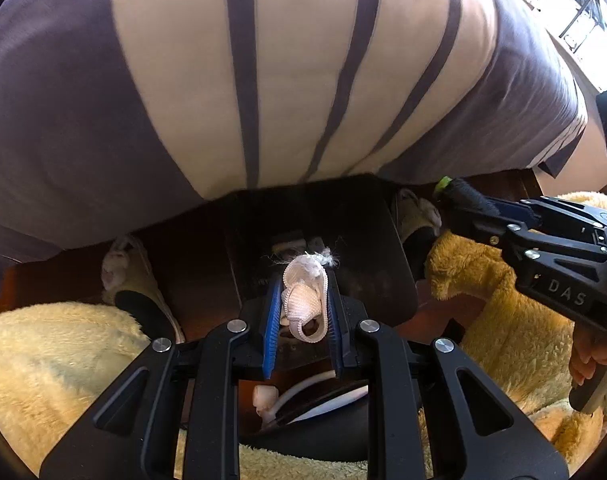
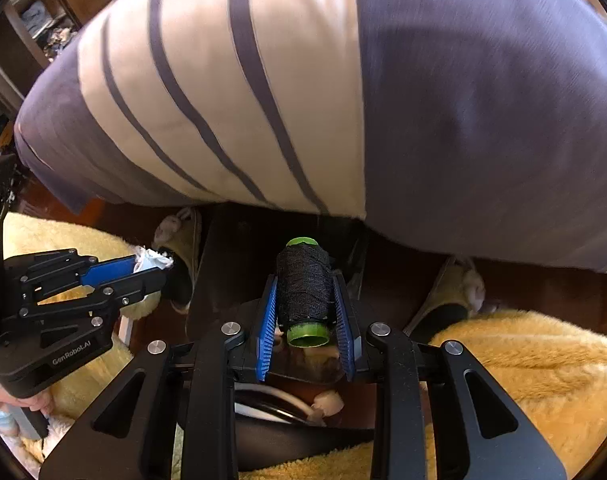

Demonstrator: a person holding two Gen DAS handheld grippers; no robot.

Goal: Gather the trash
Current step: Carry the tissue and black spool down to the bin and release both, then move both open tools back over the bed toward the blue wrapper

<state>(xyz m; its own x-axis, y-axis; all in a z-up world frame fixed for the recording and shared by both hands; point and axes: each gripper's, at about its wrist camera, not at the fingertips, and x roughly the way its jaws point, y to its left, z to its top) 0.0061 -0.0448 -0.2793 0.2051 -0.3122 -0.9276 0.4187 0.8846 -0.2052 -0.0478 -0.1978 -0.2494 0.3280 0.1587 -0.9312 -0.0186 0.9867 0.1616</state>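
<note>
In the left wrist view my left gripper [image 1: 303, 280] points steeply down and is shut on a bunched piece of white woven strap [image 1: 305, 300] with a frayed end. My right gripper [image 1: 451, 196] reaches in from the right edge. In the right wrist view my right gripper [image 2: 305, 278] is shut on a spool of black thread [image 2: 303, 288] with green ends, which lies lengthwise between the blue pads. There the left gripper [image 2: 159, 266] reaches in from the left with the white strap [image 2: 151, 258] at its tips. Both hang above a dark flat-sided object [image 2: 231, 264].
The person's striped shirt [image 1: 263, 80] fills the upper half of both views. Two cream slippers [image 1: 127, 280] [image 1: 417, 216] stand on a dark wooden floor. Yellow fleece [image 1: 63, 360] [image 2: 523, 360] lies on both sides. A hand [image 1: 591, 356] grips the right handle.
</note>
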